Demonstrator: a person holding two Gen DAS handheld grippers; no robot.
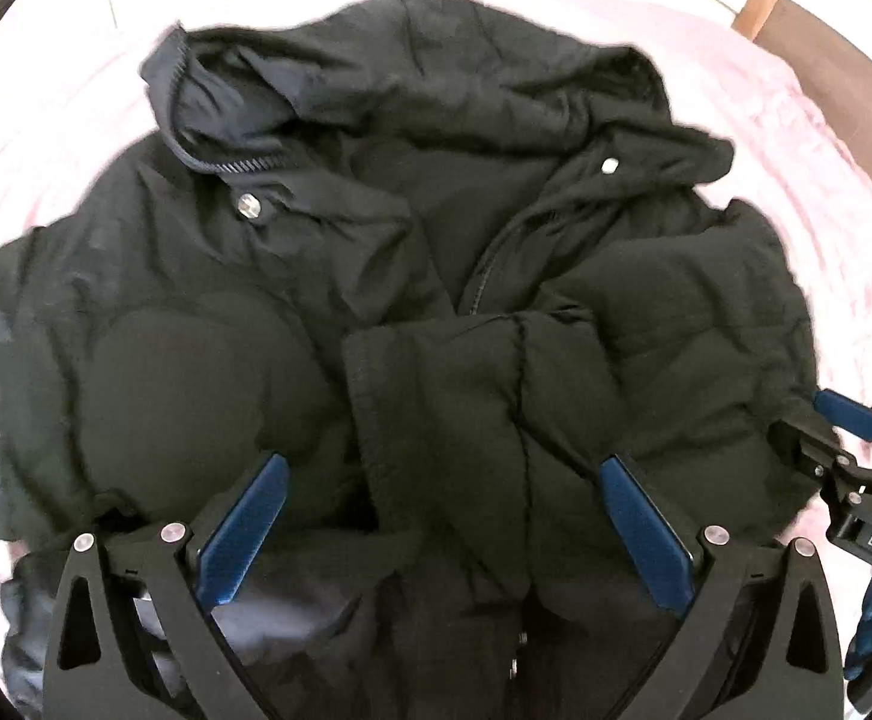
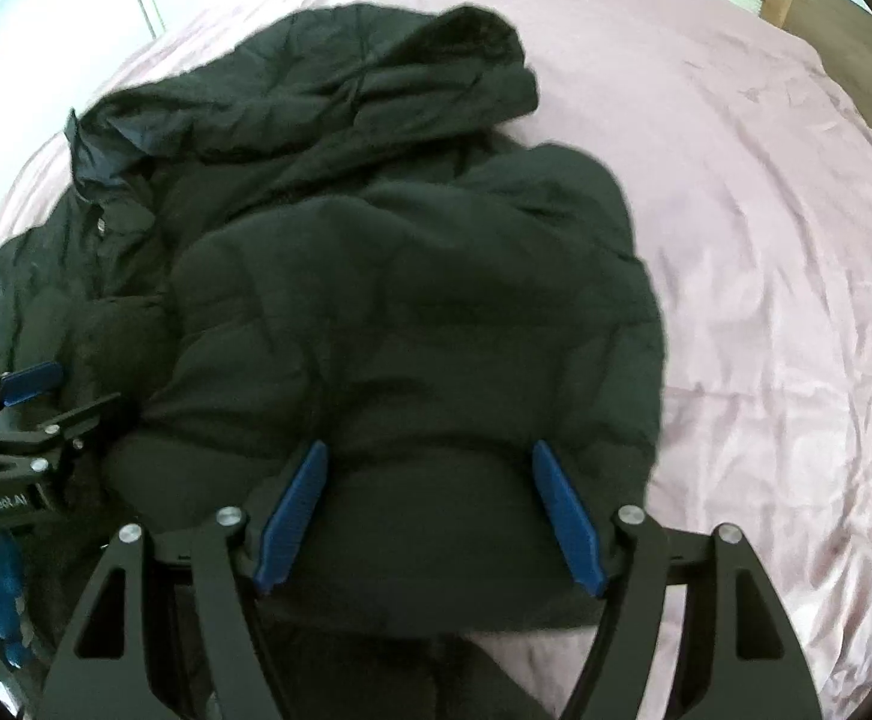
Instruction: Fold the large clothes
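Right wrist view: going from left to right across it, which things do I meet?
Left gripper → black jacket → bare pink bedsheet → wooden headboard in the upper right corner.

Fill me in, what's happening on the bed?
A person with a handheld gripper in each hand is folding a black puffer jacket spread on a pink bedsheet. One sleeve is already laid across the front, and the hood lies at the far end. The left gripper and right gripper both hover open over the near edge of the jacket, gripping nothing. The fold is only partly done.
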